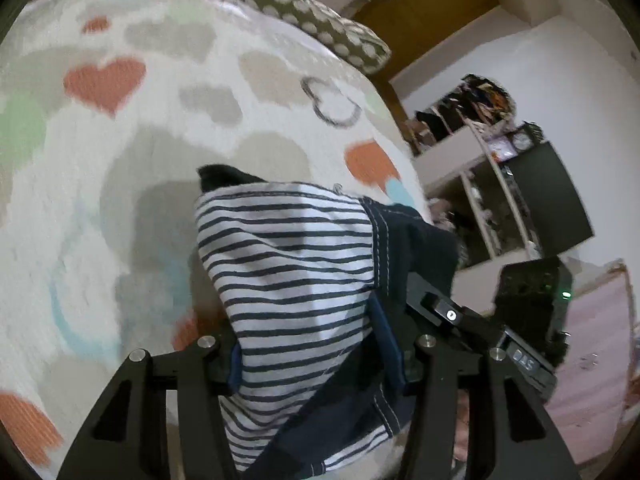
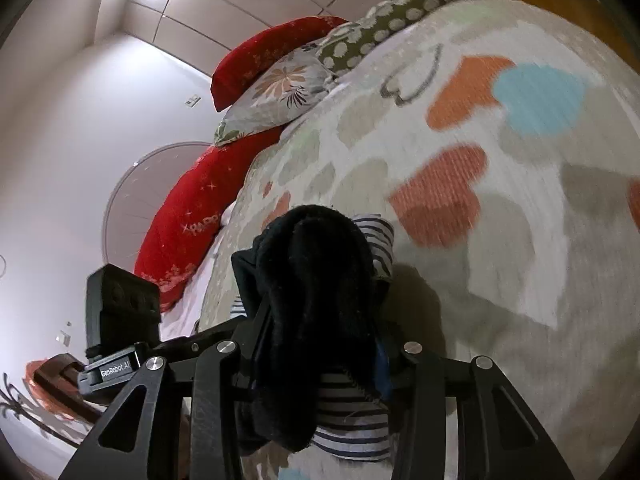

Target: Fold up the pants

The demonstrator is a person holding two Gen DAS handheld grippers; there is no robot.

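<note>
Both grippers clenched on the pants, lifted just above the heart-print bedspread [image 1: 120, 152], presumably to carry two ends together for a fold. Left gripper [image 1: 316, 344] clamped on the pants [image 1: 288, 248], striped lining outward, dark denim with white stitching at 3 o'clock. Right gripper [image 2: 320, 360] grasping a dark bunched end, striped lining peeking out at 1 and 6 o'clock. Fabric bunched rather than flat, likely needing smoothing once laid down. Spotted pillow [image 2: 384, 28] and red cushion [image 2: 260, 56] at 12 o'clock, well apart.
</note>
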